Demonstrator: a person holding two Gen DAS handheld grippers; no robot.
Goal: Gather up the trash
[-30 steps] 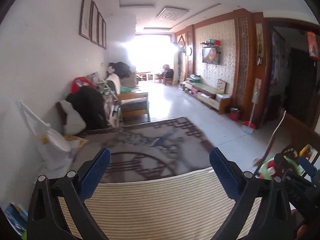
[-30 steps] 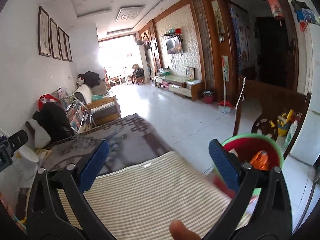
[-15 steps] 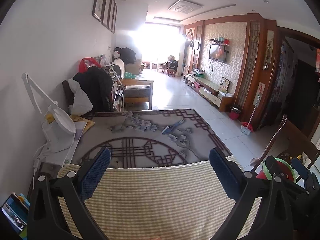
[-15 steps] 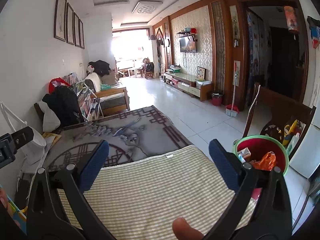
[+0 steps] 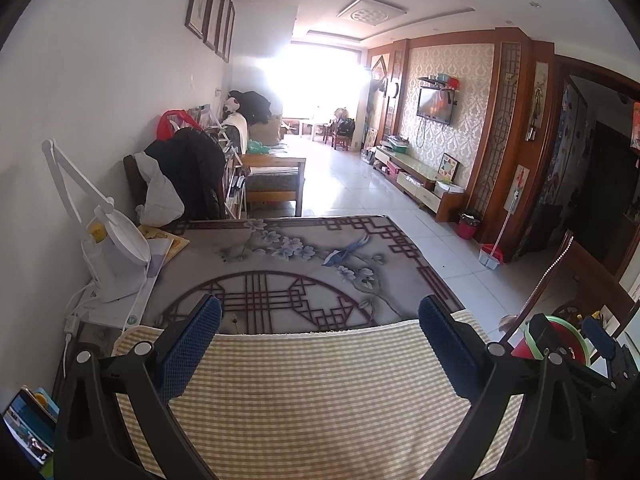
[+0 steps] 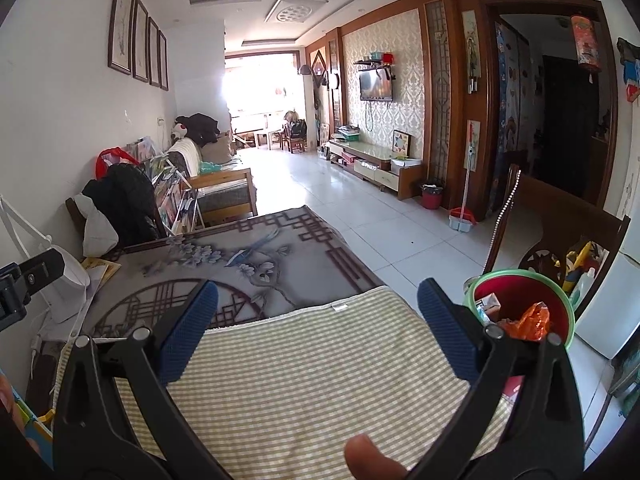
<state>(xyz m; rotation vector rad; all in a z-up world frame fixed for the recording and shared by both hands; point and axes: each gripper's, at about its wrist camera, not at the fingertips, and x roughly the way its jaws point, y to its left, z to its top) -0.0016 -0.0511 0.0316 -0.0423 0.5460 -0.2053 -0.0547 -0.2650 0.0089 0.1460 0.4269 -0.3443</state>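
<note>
While both grippers hover over the checked mat [image 6: 304, 364] on the worktop [image 5: 304, 264], the left gripper [image 5: 320, 344] and right gripper [image 6: 318, 332] have their fingers spread wide, holding nothing. The trash [image 6: 528, 322] sits in the red bin [image 6: 558, 300] just beyond the worktop's right edge.

- checked mat [image 5: 320, 396] showing yellow-green and white gingham
- table cover [image 5: 304, 264] showing grey, dark lattice lines, pale flowers, blue bird
- bin [image 6: 560, 300] showing red inside, green rim
- wrapper [image 6: 528, 322] in it showing orange
- left gripper [image 5: 320, 344] and right gripper [image 6: 318, 326] wearing blue pads [image 6: 188, 332] on black arms
- desk lamp [image 5: 116, 248] showing white
</note>
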